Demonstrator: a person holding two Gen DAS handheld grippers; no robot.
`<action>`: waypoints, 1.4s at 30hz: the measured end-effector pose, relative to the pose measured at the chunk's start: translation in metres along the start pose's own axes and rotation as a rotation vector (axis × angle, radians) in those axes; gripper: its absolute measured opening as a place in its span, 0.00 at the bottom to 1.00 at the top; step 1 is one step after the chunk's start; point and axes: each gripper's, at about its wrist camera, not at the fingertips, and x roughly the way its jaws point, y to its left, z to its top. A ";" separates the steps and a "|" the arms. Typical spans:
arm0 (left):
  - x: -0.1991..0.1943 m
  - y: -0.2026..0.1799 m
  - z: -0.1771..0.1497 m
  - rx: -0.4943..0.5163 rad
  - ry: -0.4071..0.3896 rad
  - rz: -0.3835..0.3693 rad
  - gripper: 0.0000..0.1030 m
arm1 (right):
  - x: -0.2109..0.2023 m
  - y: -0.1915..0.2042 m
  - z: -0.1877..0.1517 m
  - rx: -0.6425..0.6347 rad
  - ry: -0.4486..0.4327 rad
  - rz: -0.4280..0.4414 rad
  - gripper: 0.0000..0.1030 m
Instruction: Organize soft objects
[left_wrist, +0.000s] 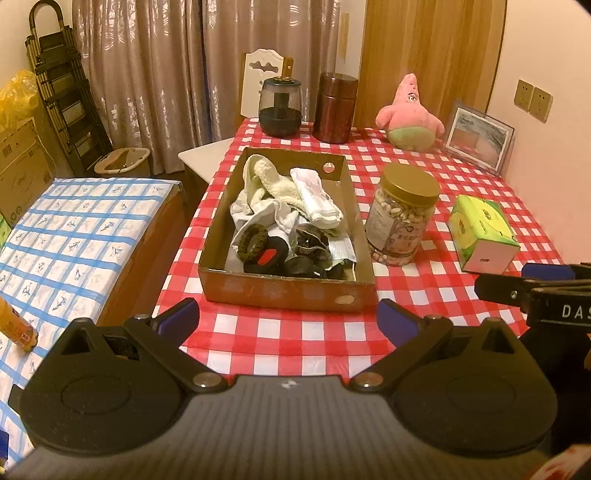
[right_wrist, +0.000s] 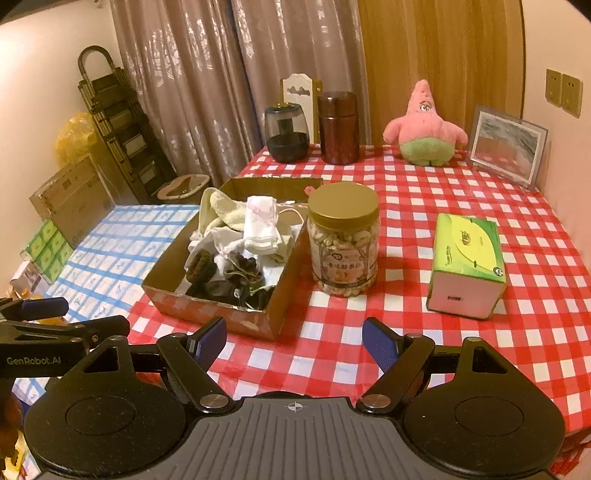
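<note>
The left gripper (left_wrist: 288, 317) is hovering low over the near edge of the table (left_wrist: 325, 339), which is wearing a red-and-white checked cloth, and its two blue-padded fingers (left_wrist: 181, 315) are standing wide apart with nothing between them, pointing straight toward the shallow cardboard box (left_wrist: 284, 291) at the centre of the left wrist frame. That box is sitting just beyond the fingertips, not touching them, and it is holding the jumble of soft objects (left_wrist: 291, 218): pale cloths and a cream towel toward its far end, a dark scrunchie (left_wrist: 253, 242) and other dark bits toward its near end. The right gripper (right_wrist: 295, 341) is hanging level over the same near edge, further toward the right of the table, its fingers (right_wrist: 380, 347) likewise spread open and gripping nothing; in its view the box is lying at centre left, angled, with the gap between the fingers facing the bare checked cloth in front of a gold-lidded jar (right_wrist: 343, 240). The jar is standing upright just beside the box's right wall. A green tissue box (right_wrist: 467, 258) is resting to the right of the jar, apart from it. At the far edge of the table a pink star plush (right_wrist: 424, 125) is sitting upright, near a dark brown canister (right_wrist: 338, 127), a smoky glass jar (right_wrist: 286, 133) and a framed picture (right_wrist: 508, 146) at upper right. Each gripper is showing at the side edge of the other's frame, the two held side by side at much the same height.
</note>
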 end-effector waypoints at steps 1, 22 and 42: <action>0.000 0.000 0.000 -0.001 -0.001 0.000 0.99 | 0.000 0.000 0.000 0.001 -0.001 0.001 0.78; 0.000 0.000 0.001 -0.004 -0.004 -0.003 0.99 | 0.001 0.001 -0.001 -0.005 -0.001 0.001 0.78; -0.003 -0.004 0.005 -0.008 -0.008 -0.002 0.99 | 0.000 0.000 -0.001 -0.005 -0.003 -0.001 0.78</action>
